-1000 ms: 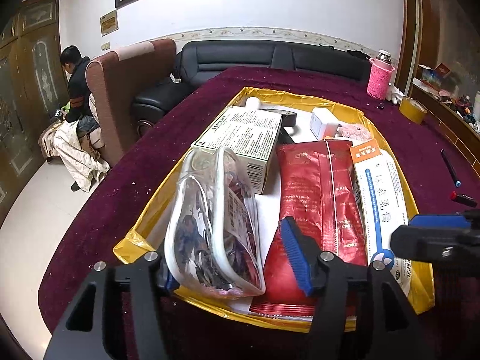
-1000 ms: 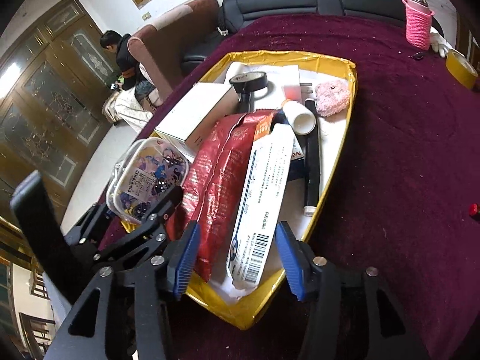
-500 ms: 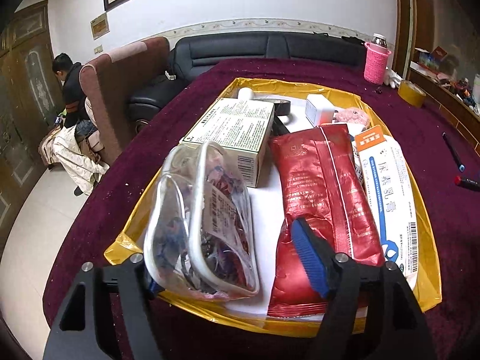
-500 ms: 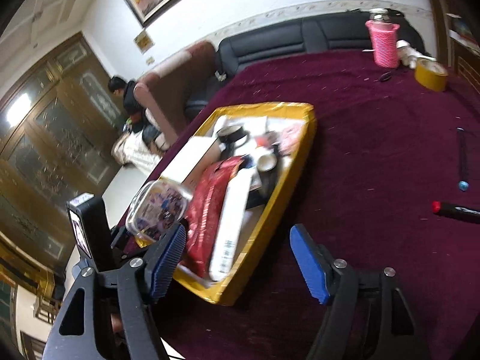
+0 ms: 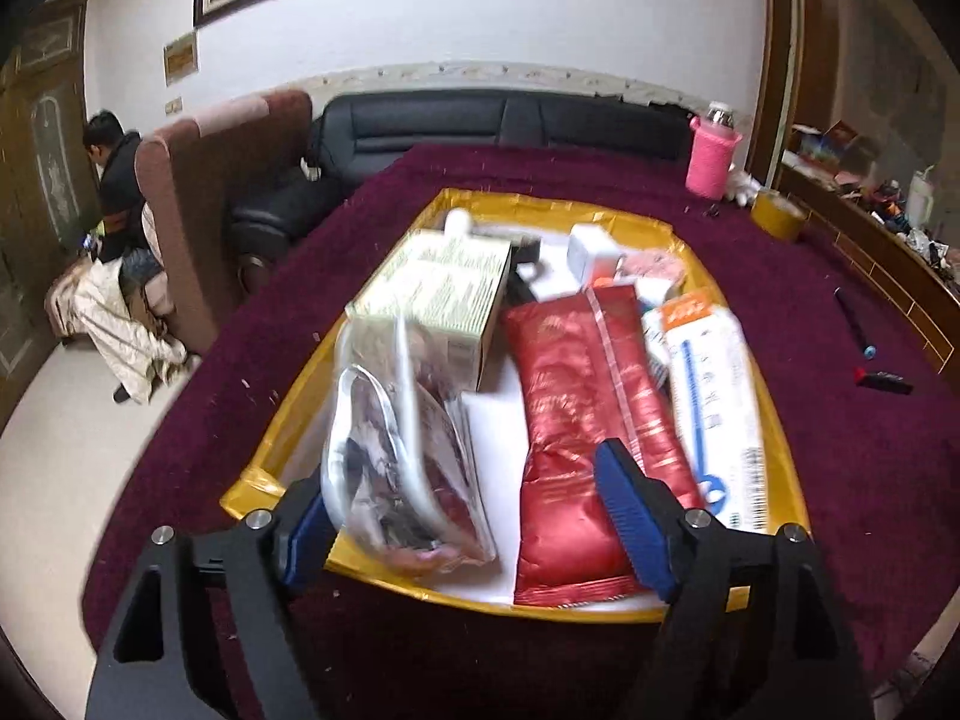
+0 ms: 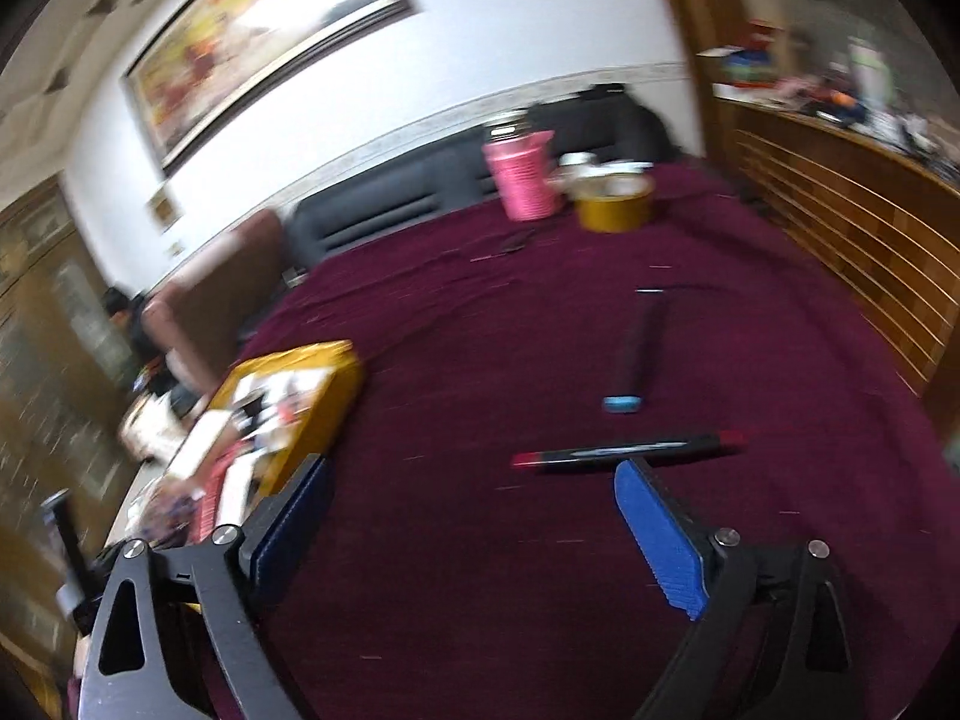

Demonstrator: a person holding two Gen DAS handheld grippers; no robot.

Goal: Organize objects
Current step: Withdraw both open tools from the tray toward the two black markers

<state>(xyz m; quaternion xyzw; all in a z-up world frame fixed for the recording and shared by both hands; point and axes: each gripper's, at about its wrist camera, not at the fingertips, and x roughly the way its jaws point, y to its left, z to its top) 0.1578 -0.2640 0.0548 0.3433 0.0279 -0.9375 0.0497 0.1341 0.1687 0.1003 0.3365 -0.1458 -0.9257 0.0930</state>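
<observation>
The right hand-held gripper (image 6: 471,531) was seen spread wide and empty, held low over the bench (image 6: 480,360). Just ahead of its right finger a red-tipped marker (image 6: 627,451) lay crosswise on the cloth, and a little farther ahead a dark pen with a blue cap (image 6: 639,348) lay pointing away. The step in hand was judged to be the fetching of a loose pen for the tray; the next move would call for the fingers to be lowered astride the marker, across its length, and pressed together before it could roll on the soft pile. The yellow tray (image 6: 324,387) was seen off to the left of this gripper, its contents blurred.

The left hand-held gripper (image 5: 474,516) was likewise seen spread, nothing pinched, at the near rim of the tray. A clear zip pouch (image 5: 402,450) stood against its left finger, whether touching could not be told; a red foil packet (image 5: 576,420) lay between the fingers' line, a white printed sleeve (image 5: 714,402) to the right, a pale green carton (image 5: 444,294) beyond.

The bench was covered in maroon velvet. At its far end a pink-sleeved bottle (image 6: 522,180) and a roll of yellow tape (image 6: 615,207) were set side by side. Beyond were seen a black sofa (image 5: 504,126), a framed painting, and a seated person far left
</observation>
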